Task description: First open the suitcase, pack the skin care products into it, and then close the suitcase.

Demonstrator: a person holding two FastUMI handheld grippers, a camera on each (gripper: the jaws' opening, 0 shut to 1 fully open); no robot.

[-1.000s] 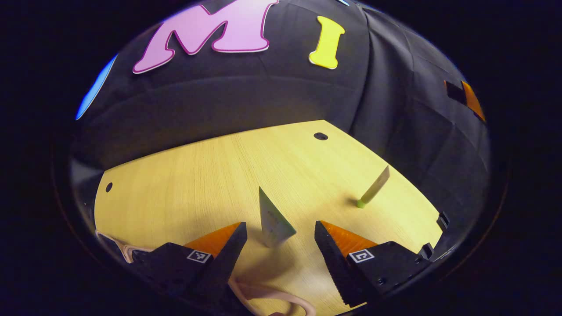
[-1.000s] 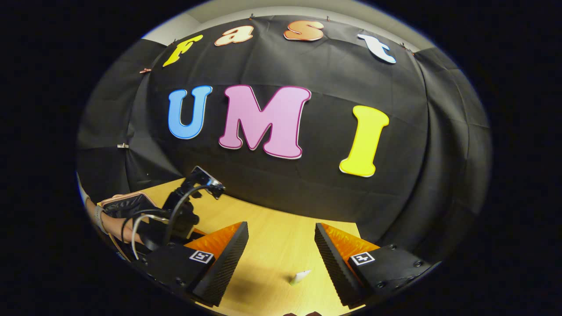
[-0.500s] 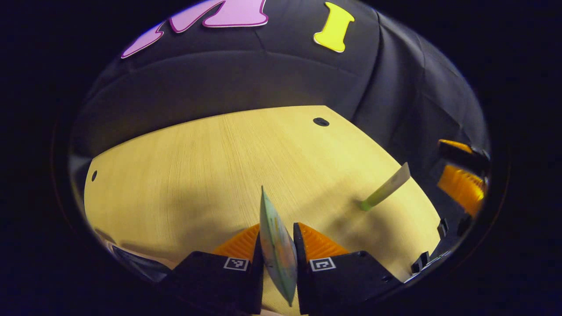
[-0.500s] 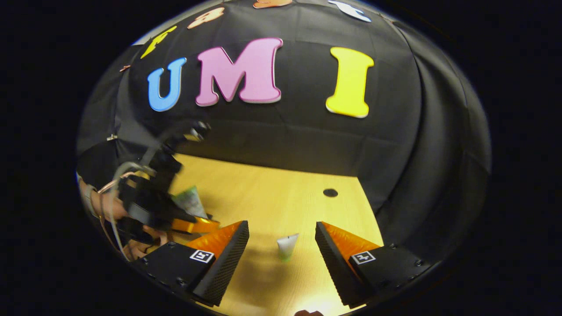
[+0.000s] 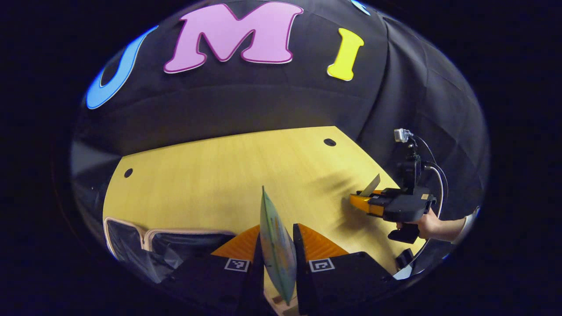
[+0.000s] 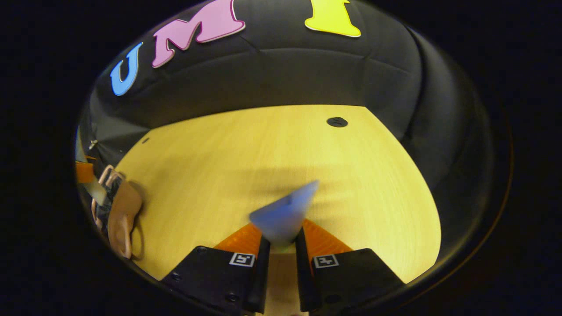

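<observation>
- Pale-green, flat-crimped tube (image 5: 275, 245) stands edge-on between the fingers of the left gripper (image 5: 276, 263), which press it from both sides above the table.
- Second tube (image 6: 285, 215), blurred and bluish-white in the right gripper view, sits pinched between the two fingers of the right gripper (image 6: 280, 254), its crimped end tilted up and to the right.
- From the left gripper view, that right gripper (image 5: 386, 205) appears farther off at the right edge, with the tube's flat end (image 5: 371, 186) poking up from it and a hand (image 5: 428, 224) holding its grip.
- Open suitcase (image 5: 149, 245), dark-lined with a light rim, lies at the lower left of the left gripper view, beside the left gripper.
- Light wooden table (image 6: 246, 149) spreads beneath both grippers.
</observation>
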